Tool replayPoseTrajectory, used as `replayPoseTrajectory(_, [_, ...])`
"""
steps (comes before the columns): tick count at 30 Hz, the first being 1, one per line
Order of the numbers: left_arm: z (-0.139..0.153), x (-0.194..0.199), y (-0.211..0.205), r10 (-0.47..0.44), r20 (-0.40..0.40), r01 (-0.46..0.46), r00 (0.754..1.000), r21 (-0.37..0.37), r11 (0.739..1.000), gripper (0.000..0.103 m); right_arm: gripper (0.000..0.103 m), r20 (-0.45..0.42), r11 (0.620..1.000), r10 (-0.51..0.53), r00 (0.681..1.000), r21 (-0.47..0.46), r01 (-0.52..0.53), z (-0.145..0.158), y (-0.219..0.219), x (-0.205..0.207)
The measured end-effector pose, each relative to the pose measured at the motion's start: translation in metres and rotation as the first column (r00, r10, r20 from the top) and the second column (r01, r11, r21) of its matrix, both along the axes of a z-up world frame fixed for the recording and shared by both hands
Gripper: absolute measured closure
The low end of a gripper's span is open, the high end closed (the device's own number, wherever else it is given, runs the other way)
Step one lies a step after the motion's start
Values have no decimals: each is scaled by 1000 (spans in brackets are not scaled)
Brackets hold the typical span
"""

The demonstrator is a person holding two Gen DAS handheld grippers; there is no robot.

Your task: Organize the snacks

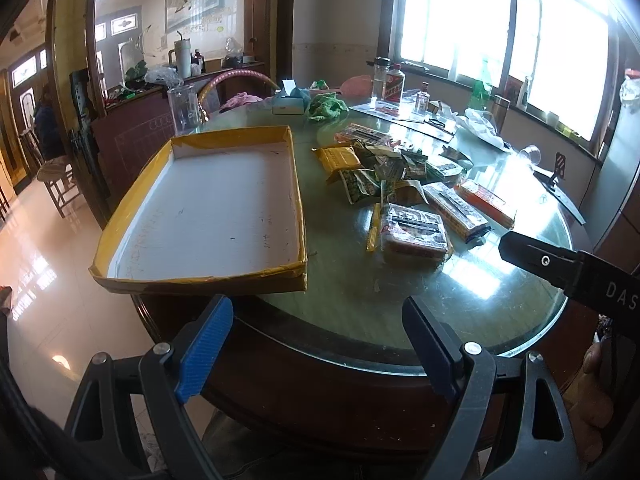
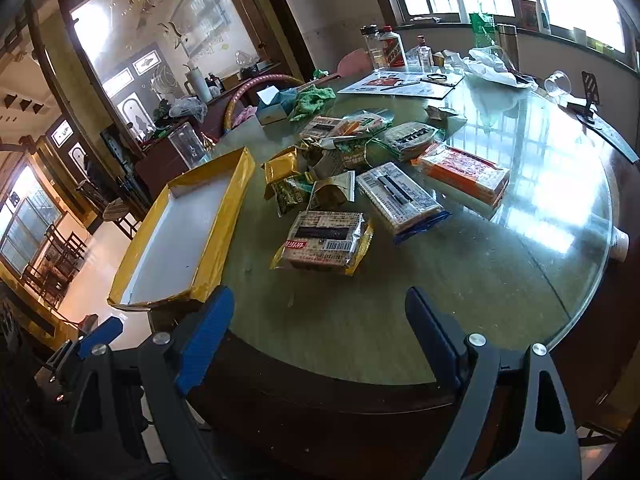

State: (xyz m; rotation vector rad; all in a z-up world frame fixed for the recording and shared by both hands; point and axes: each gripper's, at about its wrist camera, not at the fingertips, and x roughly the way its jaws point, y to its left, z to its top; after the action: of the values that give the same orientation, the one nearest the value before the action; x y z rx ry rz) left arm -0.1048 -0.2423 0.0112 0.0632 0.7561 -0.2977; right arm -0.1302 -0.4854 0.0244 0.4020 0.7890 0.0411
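Here both the left gripper (image 1: 318, 344) and right gripper (image 2: 320, 336) gape empty; only the right view shows the blue-ended pack (image 2: 400, 200).

The left wrist view looks from just off the near edge of the round table (image 1: 360, 312), forward across the glass, facing the shallow box (image 1: 200, 204) at the left edge; the right wrist view sits off the same near edge, further right, tilted, facing the snack pile (image 2: 360, 184) mid-table; both share box, pile, and the far edge's bottles (image 2: 390, 50) under the windows.
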Motion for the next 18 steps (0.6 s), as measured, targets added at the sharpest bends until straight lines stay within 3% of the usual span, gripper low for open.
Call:
replayPoseTrajectory(12, [-3, -2, -13, -72, -6, 72, 997, -1, 997, 16, 15, -9, 1000, 10, 1000, 22, -10, -8, -14, 0])
replayPoseTrajectory(18, [-6, 27, -40, -155, -63, 152, 986, -44, 987, 16, 15, -31, 998, 56, 998, -2, -56, -13, -39, 23])
